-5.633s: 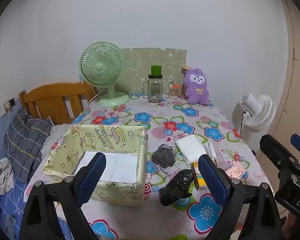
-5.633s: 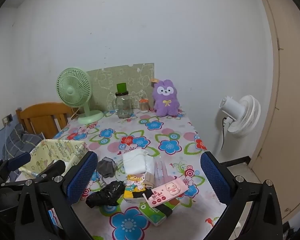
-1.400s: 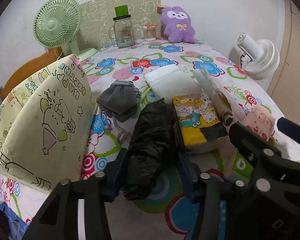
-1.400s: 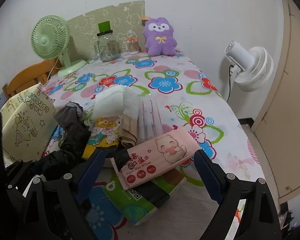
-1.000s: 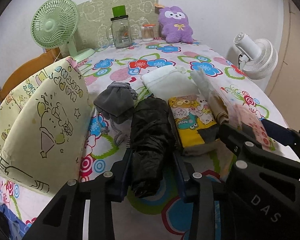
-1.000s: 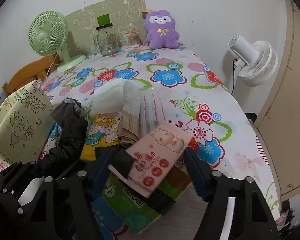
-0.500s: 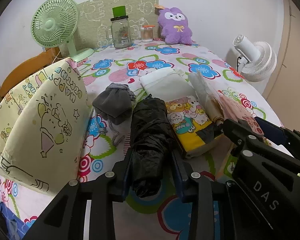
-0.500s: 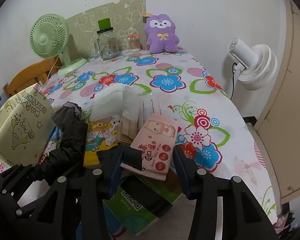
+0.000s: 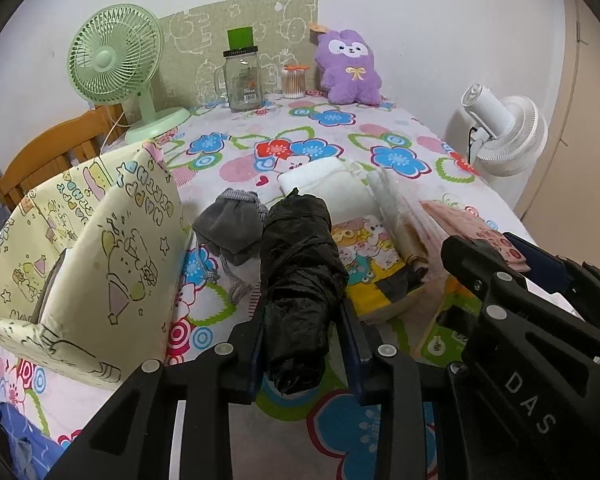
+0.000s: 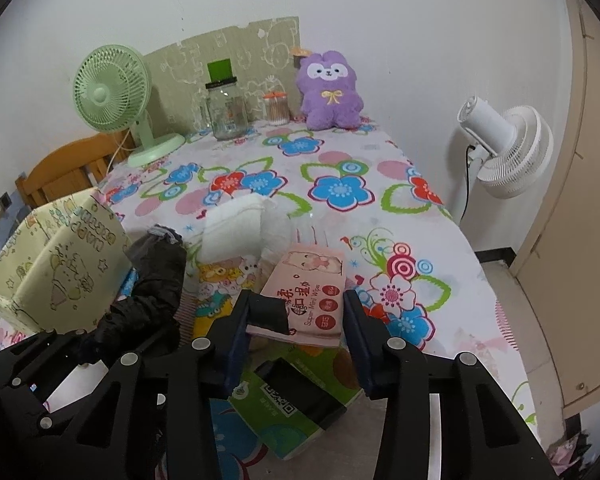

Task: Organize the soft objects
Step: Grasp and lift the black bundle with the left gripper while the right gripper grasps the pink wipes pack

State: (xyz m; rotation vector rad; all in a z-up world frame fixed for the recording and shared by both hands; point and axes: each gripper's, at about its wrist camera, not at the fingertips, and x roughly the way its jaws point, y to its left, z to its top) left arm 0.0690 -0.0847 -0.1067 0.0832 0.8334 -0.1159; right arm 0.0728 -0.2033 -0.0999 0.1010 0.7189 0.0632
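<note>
- The black bundle [image 9: 300,276], a crumpled roll of black plastic, lies near the table's front edge, and the left gripper [image 9: 304,344] is clamped on its near end; its jaws have just been closing in on it.
- The pink wipes pack [image 10: 308,292] sits to the right of it, on top of a green tissue pack [image 10: 292,412], with the right gripper [image 10: 296,320] squeezing its near end, pads on both sides; these jaws have just been closing too.
- Between the two held things lies a yellow cartoon-print pack [image 9: 372,264], with a folded white cloth [image 9: 332,188] just behind it.
- A grey drawstring pouch [image 9: 230,228] rests left of the black bundle.
- A pale yellow fabric box [image 9: 96,256] stands at the table's front left corner.
- Along the table's far edge stand a green fan [image 9: 114,60], a glass jar [image 9: 242,80] and a purple plush [image 9: 350,68].
- A white fan [image 10: 504,148] stands beyond the table's right edge.
</note>
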